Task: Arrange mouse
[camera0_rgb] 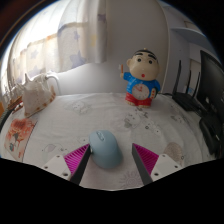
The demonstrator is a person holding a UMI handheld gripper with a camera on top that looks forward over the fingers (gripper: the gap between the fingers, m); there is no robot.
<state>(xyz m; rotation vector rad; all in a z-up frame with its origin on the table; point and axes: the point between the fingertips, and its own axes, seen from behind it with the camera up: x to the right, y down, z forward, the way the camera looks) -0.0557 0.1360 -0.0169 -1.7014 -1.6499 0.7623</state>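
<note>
Mouse between open fingers

Resting on the white table [60,135], the pale blue mouse [104,150] lies between the spread fingers of the gripper [108,160], gaps showing beside each pink pad [78,157]. Beyond stands a cartoon figurine [141,78]; a tissue box [36,97] sits further off.

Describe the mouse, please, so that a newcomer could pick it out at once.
On the white table, well in front of the cartoon figurine, lies the mouse, between the open gripper's fingers. It is pale blue, smooth and low, the only such thing there.
</note>
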